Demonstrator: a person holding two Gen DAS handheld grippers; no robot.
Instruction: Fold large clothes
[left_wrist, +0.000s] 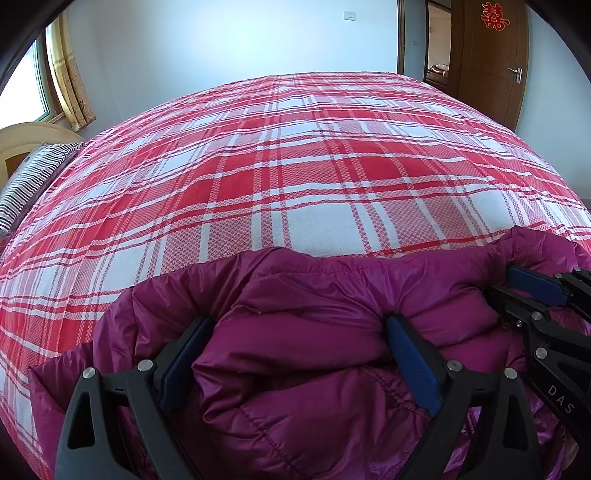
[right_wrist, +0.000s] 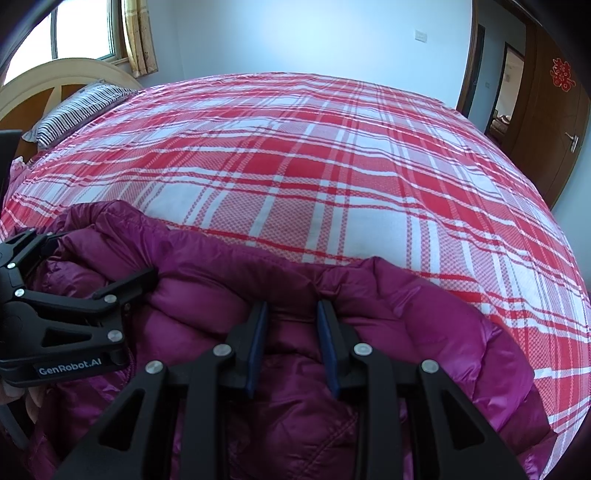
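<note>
A puffy magenta down jacket (left_wrist: 314, 350) lies bunched at the near edge of the bed; it also shows in the right wrist view (right_wrist: 406, 325). My left gripper (left_wrist: 299, 325) is wide open, its fingers pressed into the jacket with a thick fold bulging between them. My right gripper (right_wrist: 291, 306) has its blue pads closed to a narrow gap on a fold of the jacket. The two grippers are side by side: the right gripper shows at the right of the left wrist view (left_wrist: 539, 291), the left gripper at the left of the right wrist view (right_wrist: 96, 284).
The bed carries a red and white plaid sheet (left_wrist: 295, 166) that stretches far ahead. A striped pillow (left_wrist: 33, 177) lies by the headboard at the left. A brown door (left_wrist: 491, 55) and a doorway are at the far right, a window with curtains at the far left.
</note>
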